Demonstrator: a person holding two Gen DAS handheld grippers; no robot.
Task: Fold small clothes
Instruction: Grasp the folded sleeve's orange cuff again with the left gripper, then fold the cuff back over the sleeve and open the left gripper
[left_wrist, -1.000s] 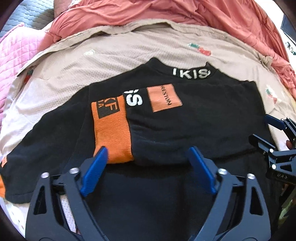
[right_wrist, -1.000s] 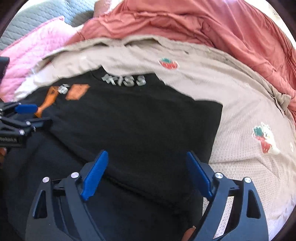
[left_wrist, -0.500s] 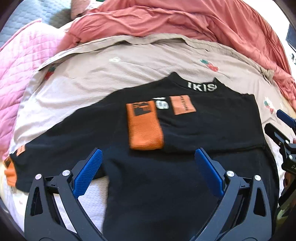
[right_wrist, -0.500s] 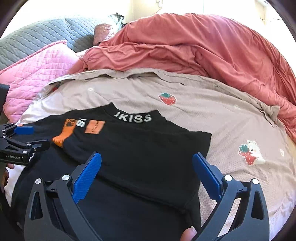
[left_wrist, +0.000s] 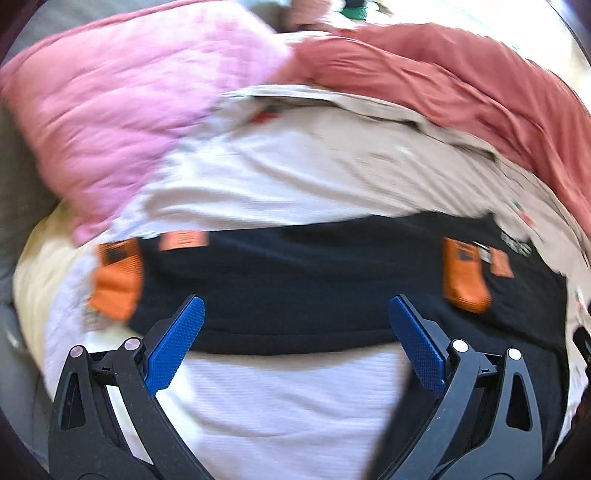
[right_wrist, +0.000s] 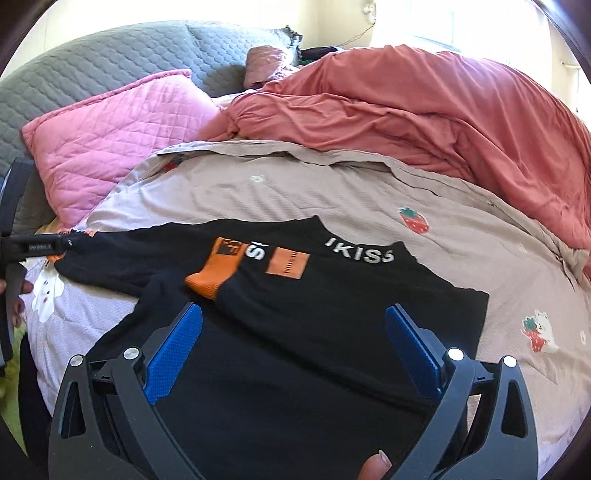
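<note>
Swinging left since before, the left tool (left_wrist: 295, 325) gapes empty over the black top's (right_wrist: 295, 332) outstretched sleeve (left_wrist: 295, 284); right tool (right_wrist: 293, 332) — wide open.

Shirt (right_wrist: 295, 314) lies flat on bedsheet (right_wrist: 332, 192), collar to far side; one sleeve (right_wrist: 221, 273) folded over chest, other (right_wrist: 110, 243) stretched left; pillow (right_wrist: 110, 136) behind-left; duvet (right_wrist: 424, 110) behind-right.

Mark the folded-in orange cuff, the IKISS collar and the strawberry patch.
orange cuff (right_wrist: 218, 271), right wrist view, ribbed middle of the cuff.
IKISS collar (right_wrist: 360, 252), right wrist view, centre of the white lettering.
strawberry patch (right_wrist: 413, 220), right wrist view, red body of the berry.
</note>
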